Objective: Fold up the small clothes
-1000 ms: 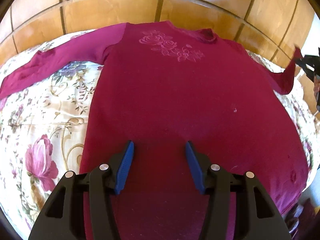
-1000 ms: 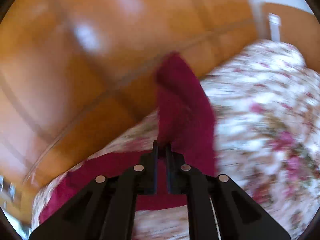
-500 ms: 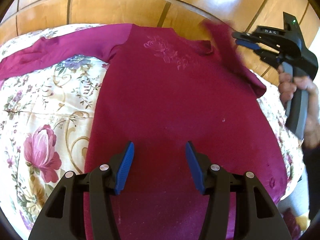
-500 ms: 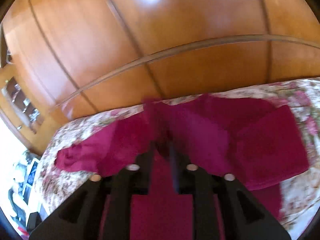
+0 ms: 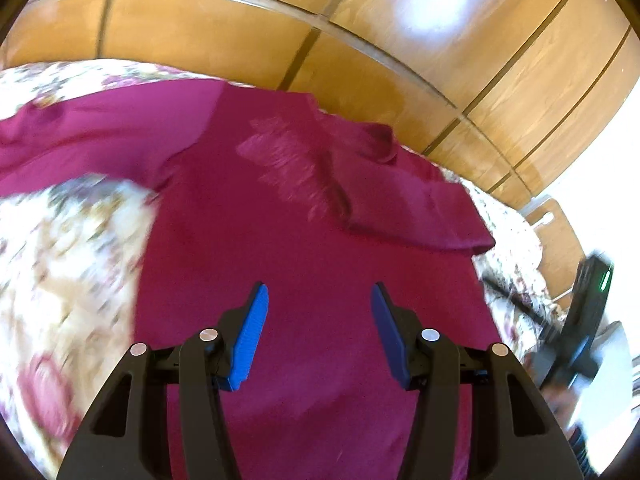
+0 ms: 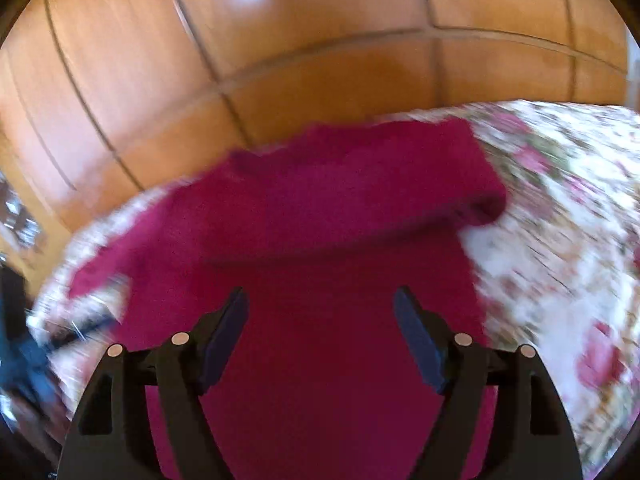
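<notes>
While the bed (image 5: 68, 240) carries everything, read your places off its edges: the headboard (image 5: 240, 32) runs along the far edge, and the top (image 5: 304, 264) lies flat on the quilt with its long axis running from your near edge straight to that far edge, collar (image 5: 380, 144) away from you. Its right sleeve (image 5: 420, 216) is already folded in across the chest, ending near the right edge of the body. Its left sleeve (image 5: 88, 136) lies stretched out toward the bed's left edge, and that, I judge, is what the next fold turns on. Your left gripper (image 5: 316, 312) hovers over the lower body with its jaws spread wide and nothing between them, and it is the nearer one to that sleeve, which lies forward and to its left. Your right gripper (image 6: 320, 316) is likewise spread and empty, above the body's right half. Both views are blurred.
</notes>
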